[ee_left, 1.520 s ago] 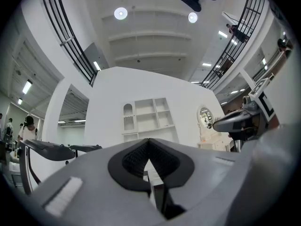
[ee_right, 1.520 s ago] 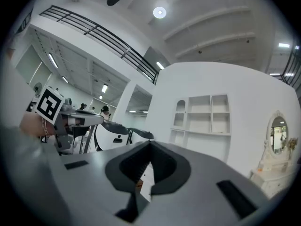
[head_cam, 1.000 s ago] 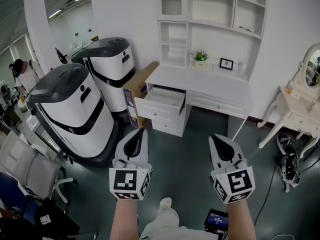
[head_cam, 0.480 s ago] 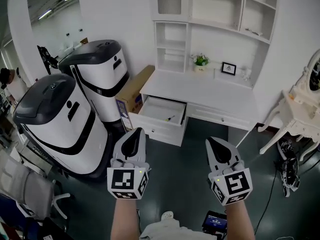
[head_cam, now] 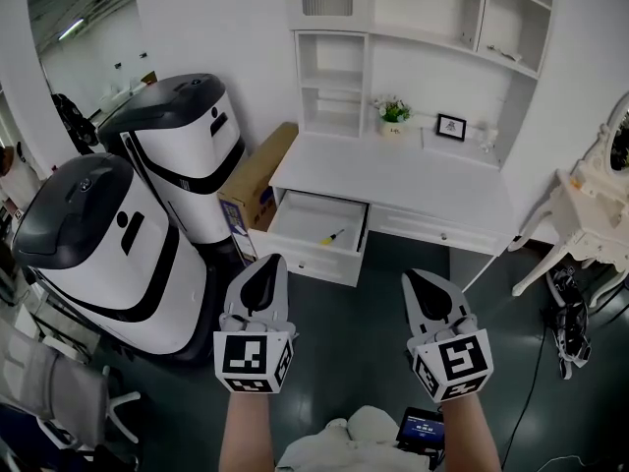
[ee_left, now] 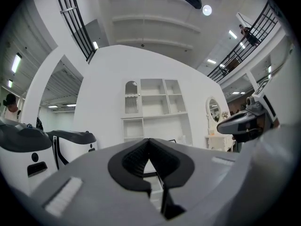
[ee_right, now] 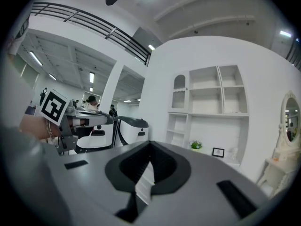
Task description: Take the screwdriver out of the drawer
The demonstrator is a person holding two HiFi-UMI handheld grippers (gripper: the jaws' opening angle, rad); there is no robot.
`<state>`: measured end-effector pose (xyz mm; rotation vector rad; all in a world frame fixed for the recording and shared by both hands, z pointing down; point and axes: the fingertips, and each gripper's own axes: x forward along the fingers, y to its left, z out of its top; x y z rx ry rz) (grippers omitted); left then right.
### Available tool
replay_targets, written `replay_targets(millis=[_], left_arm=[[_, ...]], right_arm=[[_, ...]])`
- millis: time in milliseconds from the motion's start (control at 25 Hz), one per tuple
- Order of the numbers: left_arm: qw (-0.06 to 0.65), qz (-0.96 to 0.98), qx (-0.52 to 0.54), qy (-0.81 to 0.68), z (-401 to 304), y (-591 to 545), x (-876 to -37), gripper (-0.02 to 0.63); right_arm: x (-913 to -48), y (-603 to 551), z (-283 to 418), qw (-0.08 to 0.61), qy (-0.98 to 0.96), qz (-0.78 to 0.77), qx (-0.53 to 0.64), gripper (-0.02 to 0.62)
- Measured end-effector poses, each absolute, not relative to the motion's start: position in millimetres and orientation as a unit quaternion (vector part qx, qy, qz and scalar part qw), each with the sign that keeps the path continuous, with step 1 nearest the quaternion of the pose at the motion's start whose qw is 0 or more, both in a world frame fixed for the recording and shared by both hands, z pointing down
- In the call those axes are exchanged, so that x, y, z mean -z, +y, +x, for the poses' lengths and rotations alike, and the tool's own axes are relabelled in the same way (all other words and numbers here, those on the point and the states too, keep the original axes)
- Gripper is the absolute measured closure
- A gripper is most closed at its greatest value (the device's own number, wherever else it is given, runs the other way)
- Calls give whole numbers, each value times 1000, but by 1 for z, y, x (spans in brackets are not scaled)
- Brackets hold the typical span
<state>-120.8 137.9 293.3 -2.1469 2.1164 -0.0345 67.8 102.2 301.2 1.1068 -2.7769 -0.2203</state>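
A small screwdriver [head_cam: 330, 236] with a yellow handle lies inside the open white drawer [head_cam: 295, 237] of the desk [head_cam: 413, 180], seen in the head view. My left gripper [head_cam: 265, 271] is held level some way in front of the drawer, its jaws shut with nothing in them. My right gripper [head_cam: 428, 285] floats beside it to the right, also shut and empty. In the left gripper view the left gripper [ee_left: 149, 141] points at the desk's shelves [ee_left: 155, 105]; in the right gripper view the right gripper [ee_right: 150, 146] does the same.
Two large white-and-black machines [head_cam: 103, 234] stand left of the desk, with a cardboard box [head_cam: 257, 187] leaning between them and the drawer. A white dressing table [head_cam: 590, 214] is at the right. A plant [head_cam: 393, 112] and a small frame [head_cam: 451, 126] sit on the desk. Dark floor lies ahead.
Both grippers and the head have moved closer to the desk; the open drawer now looks larger and the screwdriver inside it has come into view.
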Motion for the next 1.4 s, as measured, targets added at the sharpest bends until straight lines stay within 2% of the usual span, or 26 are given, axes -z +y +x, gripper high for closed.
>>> replay_targets(millis=[600,920,1400], left_arm=[[60,-706,3,706,-155,63,-302,597],[35,-719,-25,693,-180,-31,-298,597],[35,-721,11,692,-193,-187,-315,597]], right_arm=[[-315,13,43,65,-925,369,57,589],[-317,-82,18,64,-928,363,51,589],[-333,-234,3,81,-930,358,28,589]])
